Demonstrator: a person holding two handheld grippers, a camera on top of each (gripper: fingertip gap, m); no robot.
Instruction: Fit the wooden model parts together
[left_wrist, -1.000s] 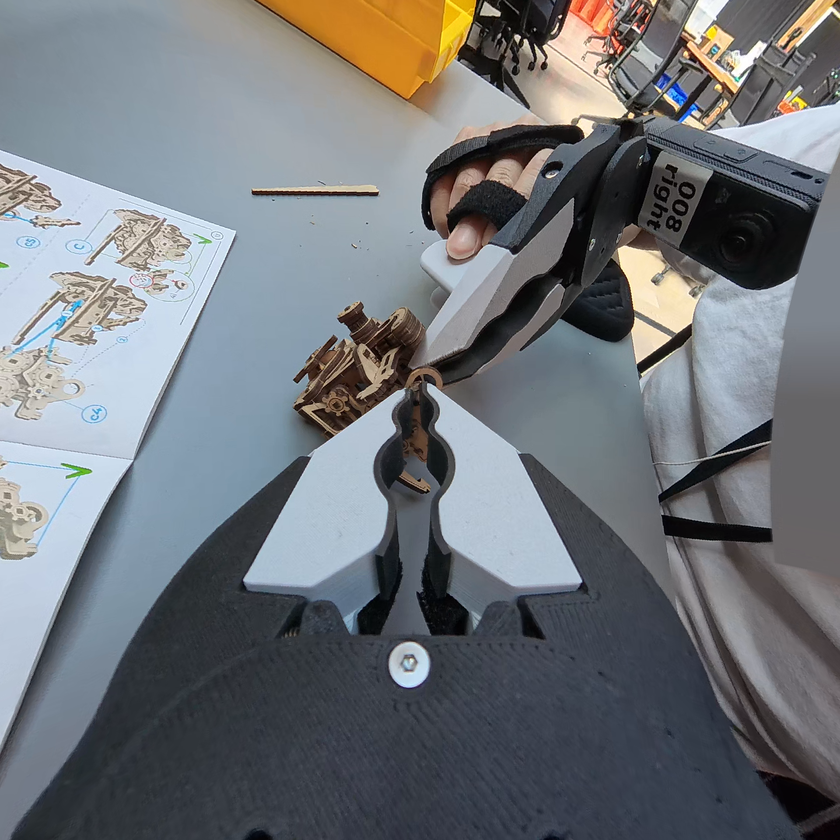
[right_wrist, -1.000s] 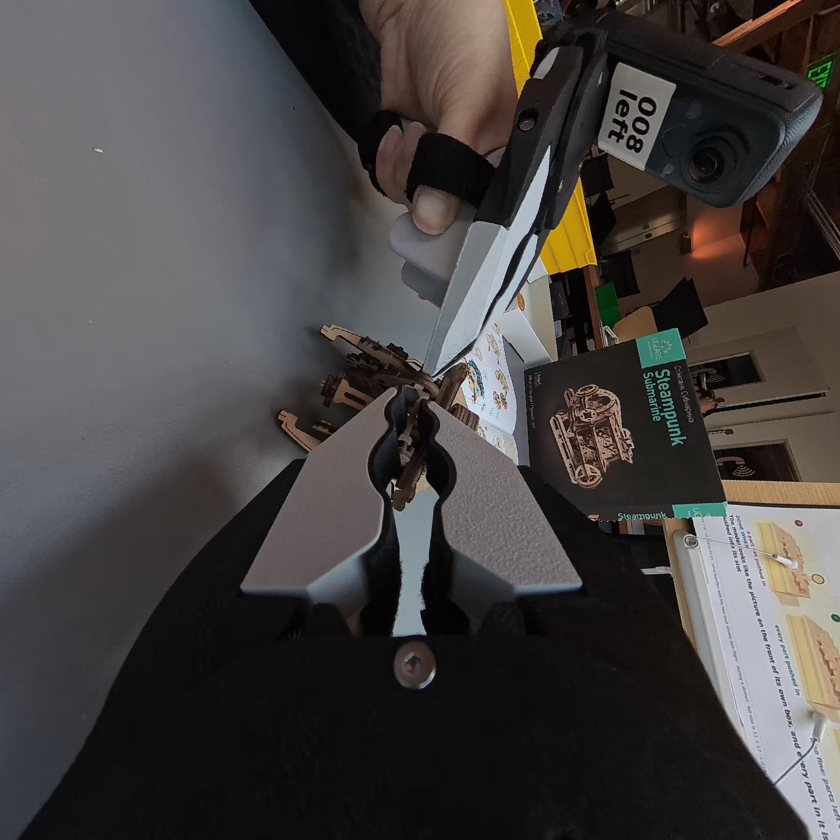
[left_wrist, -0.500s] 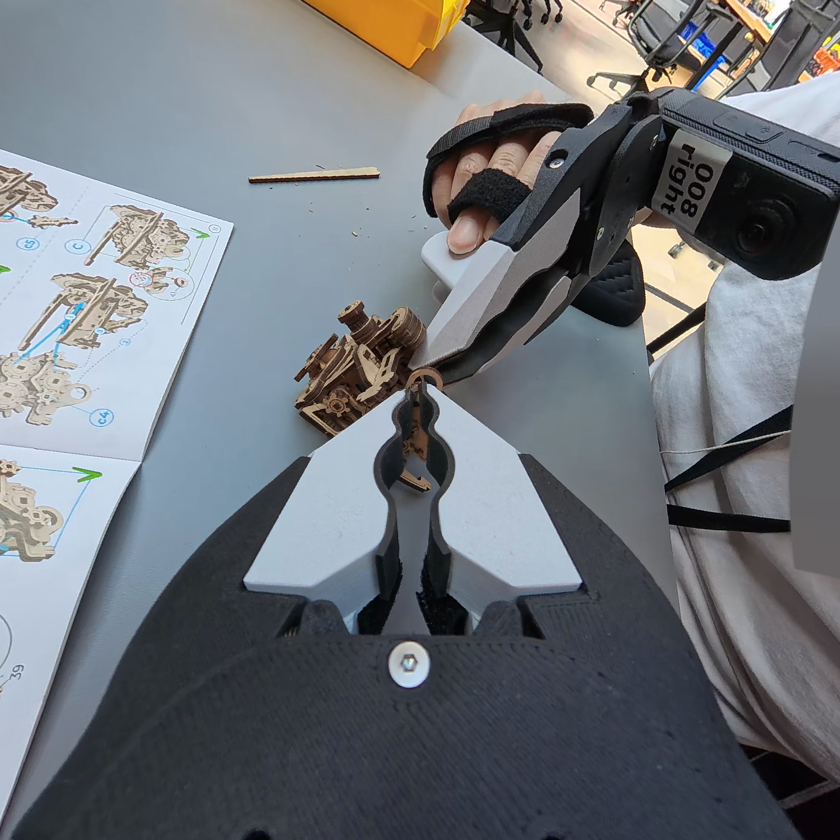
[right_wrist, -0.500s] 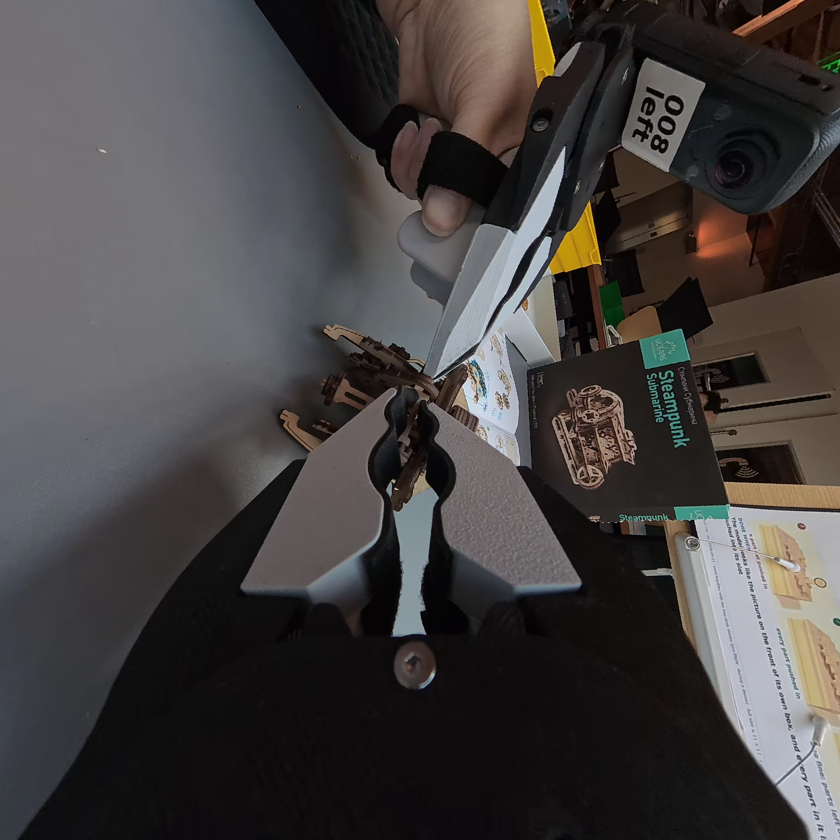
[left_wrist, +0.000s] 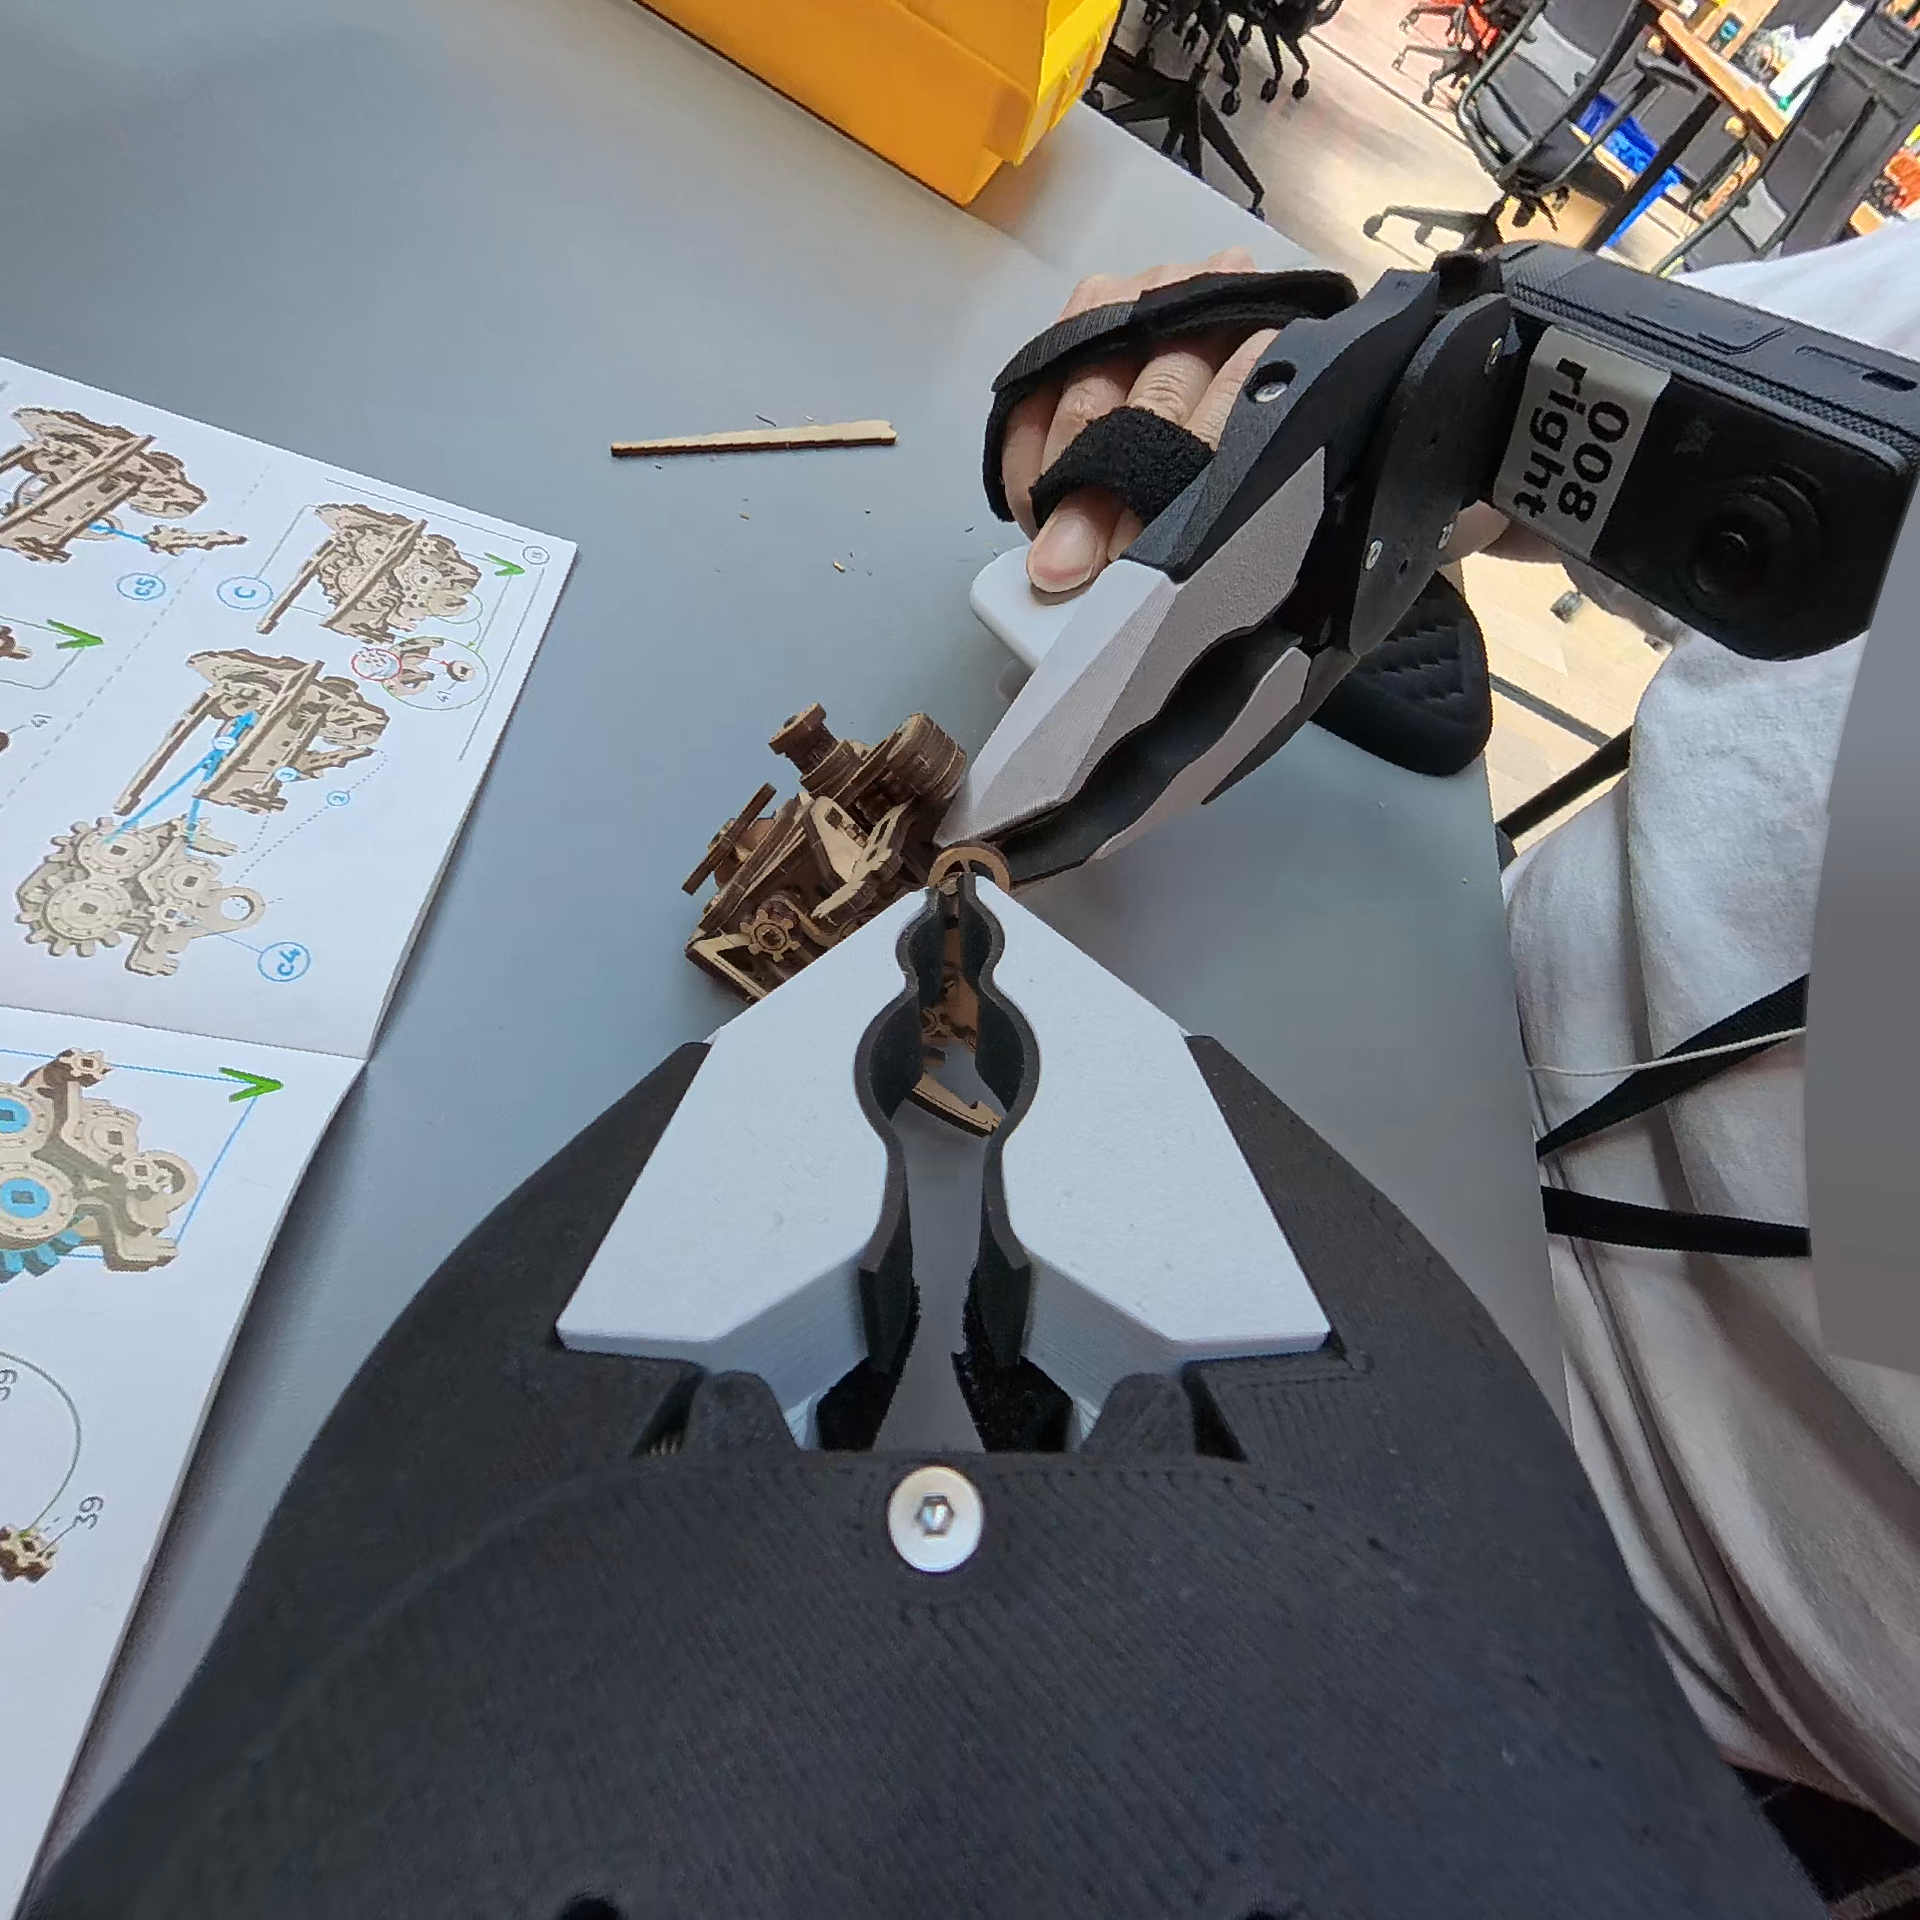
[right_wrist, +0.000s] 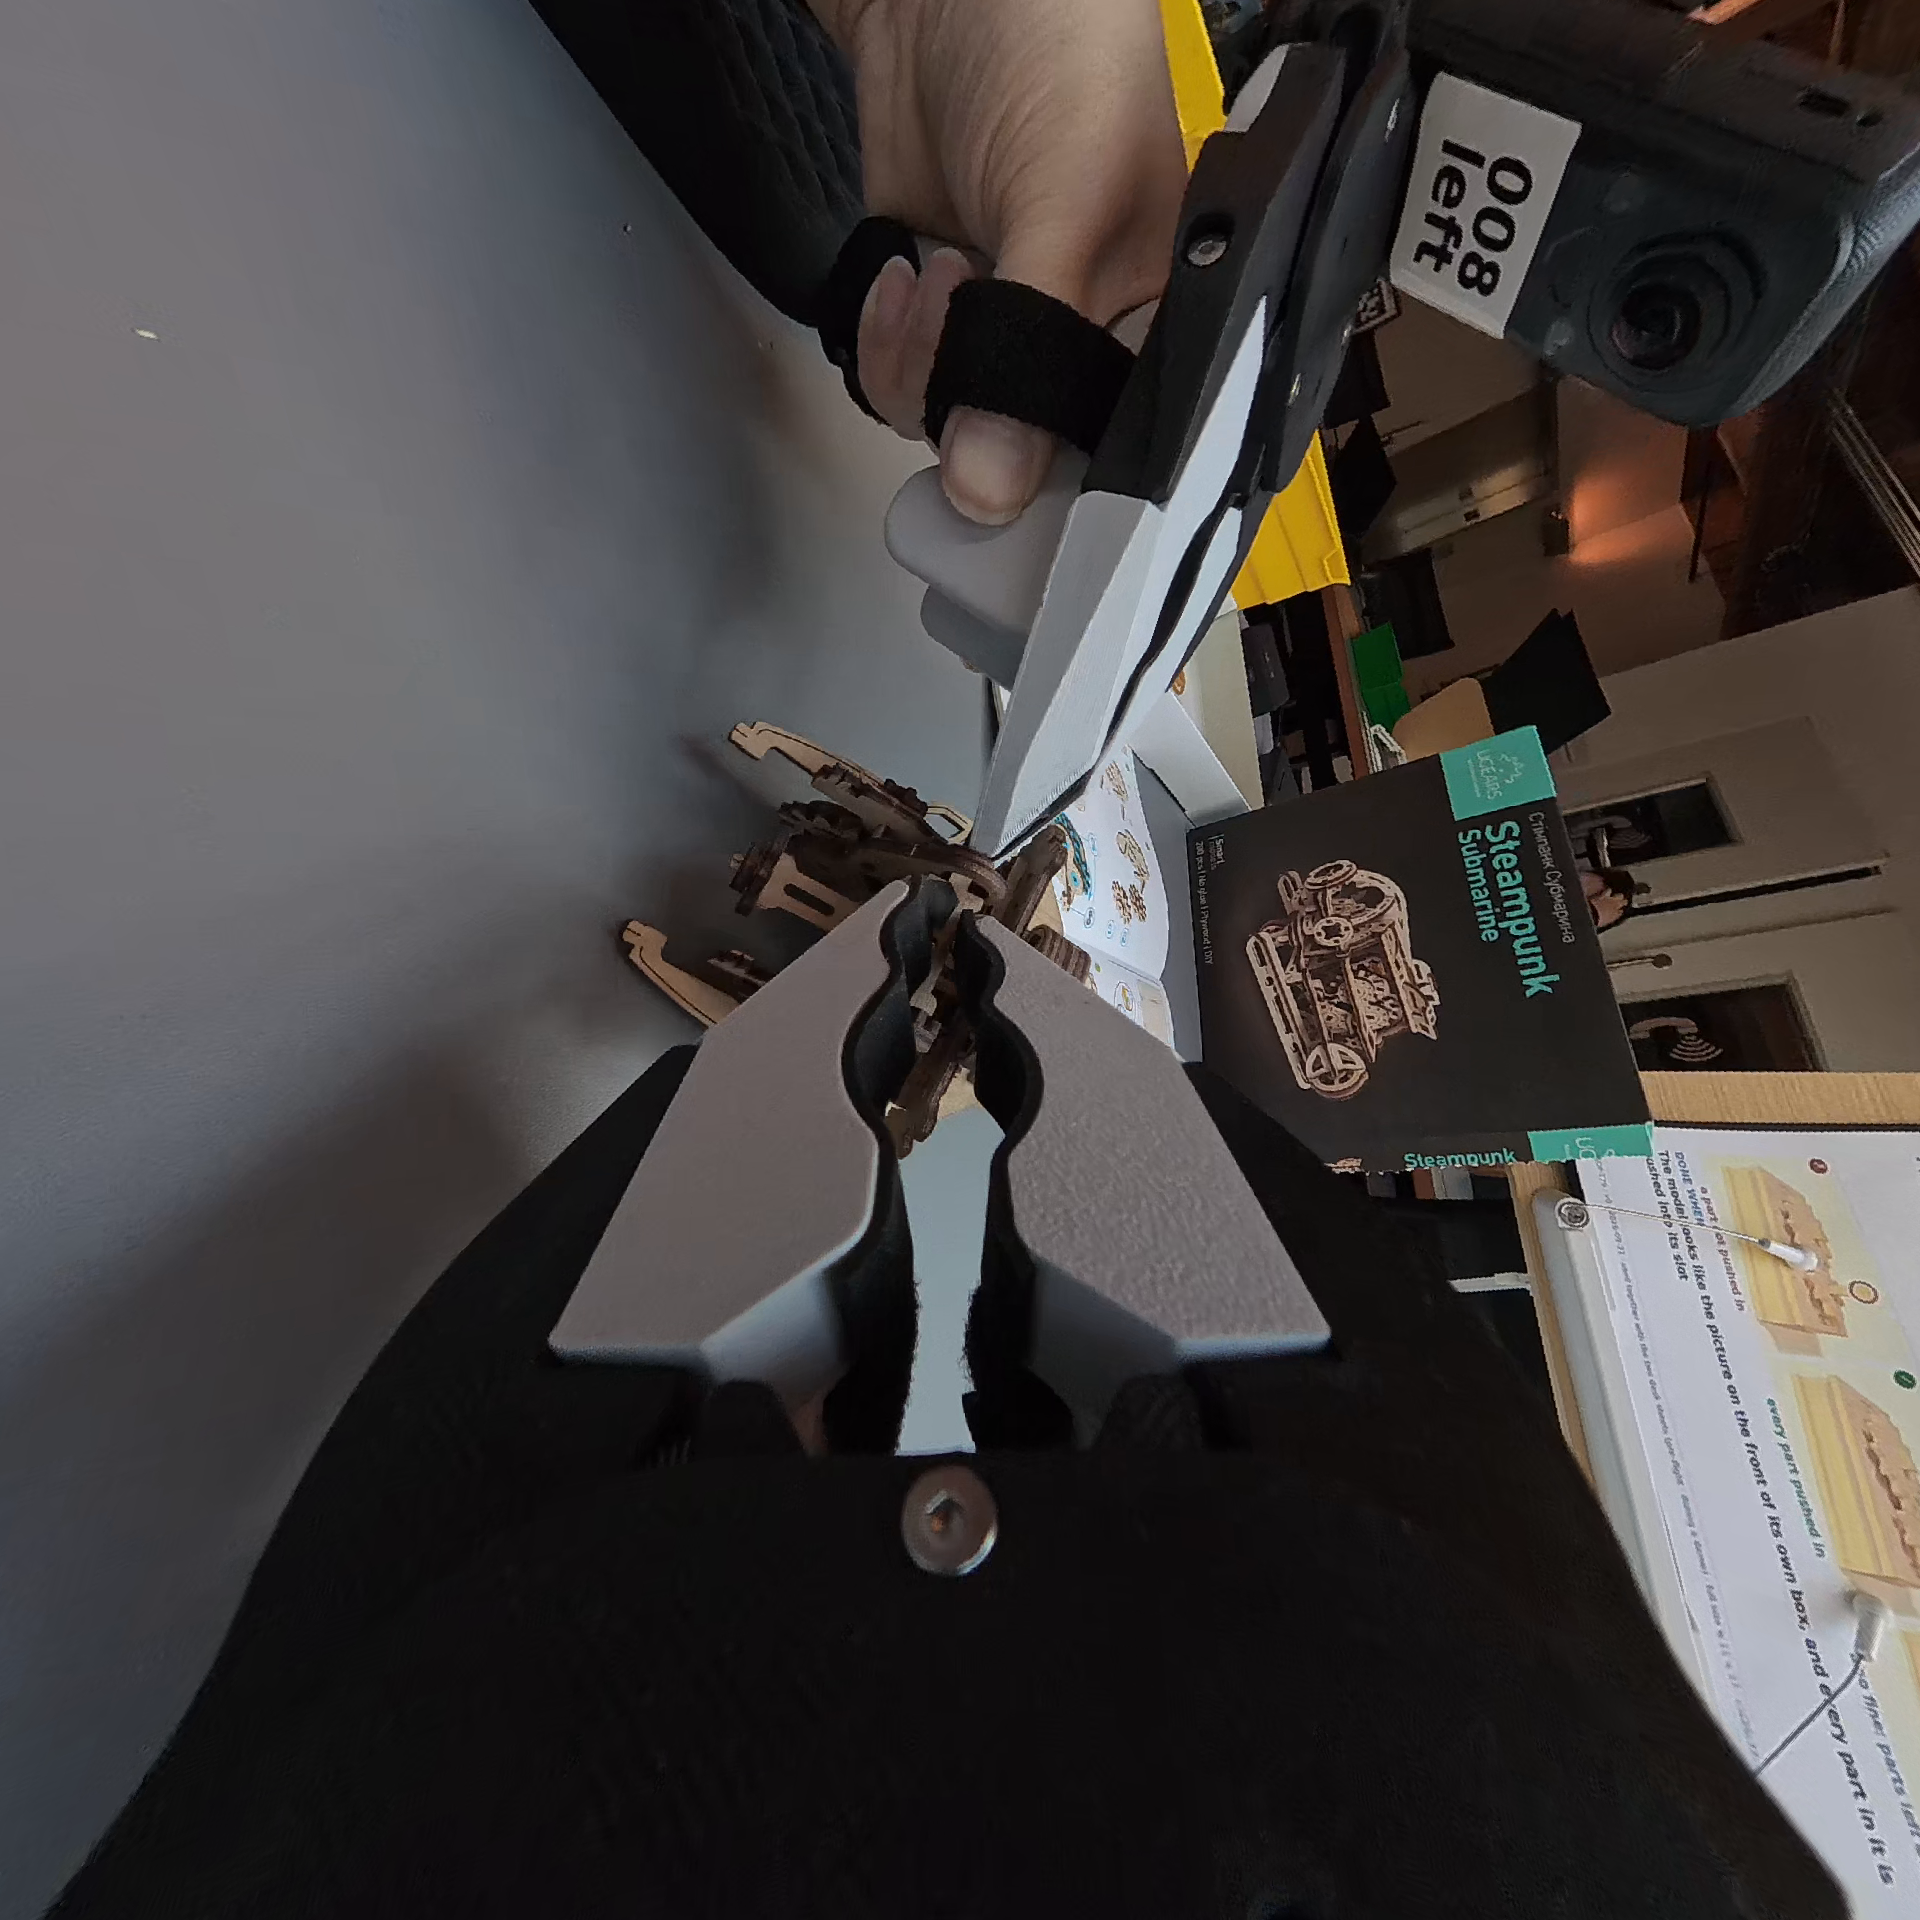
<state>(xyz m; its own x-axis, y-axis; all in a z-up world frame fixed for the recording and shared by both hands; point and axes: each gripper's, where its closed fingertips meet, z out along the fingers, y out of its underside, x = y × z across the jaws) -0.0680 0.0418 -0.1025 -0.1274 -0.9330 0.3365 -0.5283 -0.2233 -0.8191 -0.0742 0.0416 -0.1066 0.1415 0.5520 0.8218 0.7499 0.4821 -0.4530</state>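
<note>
A partly built brown wooden model (left_wrist: 821, 831) lies on the grey table (left_wrist: 520, 312). My left gripper (left_wrist: 954, 904) is shut on a small flat wooden part (left_wrist: 951, 1023) whose ring end (left_wrist: 966, 864) sticks out past the fingertips, right beside the model. My right gripper (right_wrist: 940, 904) is shut on a dark wooden piece at the model's edge (right_wrist: 925, 1049). Its tip shows in the left wrist view (left_wrist: 971, 831), touching the ring end. The left gripper's tip (right_wrist: 1003, 836) comes down from above in the right wrist view onto the model (right_wrist: 831, 862).
An open instruction booklet (left_wrist: 208, 727) lies left of the model, with a loose wooden strip (left_wrist: 753, 438) behind it and a yellow bin (left_wrist: 914, 73) at the far edge. A black product box (right_wrist: 1403, 956) and an instruction sheet (right_wrist: 1766, 1455) stand beyond. The person's white clothing (left_wrist: 1662, 1039) is at the table's right edge. The tips of both grippers are at nearly the same place.
Both grippers have stayed shut and tip to tip at the model. The hands have shifted only slightly and the model has not moved.
</note>
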